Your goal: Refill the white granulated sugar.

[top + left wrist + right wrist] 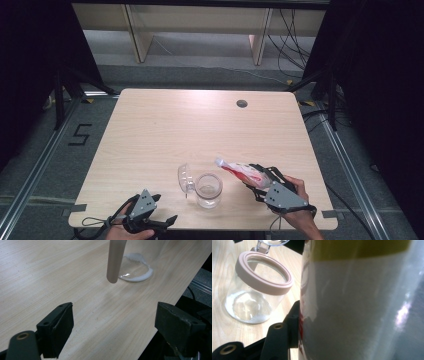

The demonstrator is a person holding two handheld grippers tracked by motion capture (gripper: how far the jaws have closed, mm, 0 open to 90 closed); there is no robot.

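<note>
A clear glass jar (208,190) with a pale pink rim stands near the table's front edge, its hinged lid (186,179) swung open to the left. My right gripper (256,176) is shut on a red-and-white pouch (239,170), tilted with its clear mouth up and to the right of the jar's opening. In the right gripper view the pouch (362,302) looms close, one black finger (293,322) presses its side, and the jar (259,290) stands left. My left gripper (165,209) rests open at the front left, its jaws (112,327) wide apart with nothing between them, the jar's base (136,272) ahead.
The light wooden table (165,130) has a round cable hole (242,103) at the back right. The pink lid edge (115,262) hangs down in the left gripper view. The table's front edge runs just beside the left gripper. Black stands flank the table.
</note>
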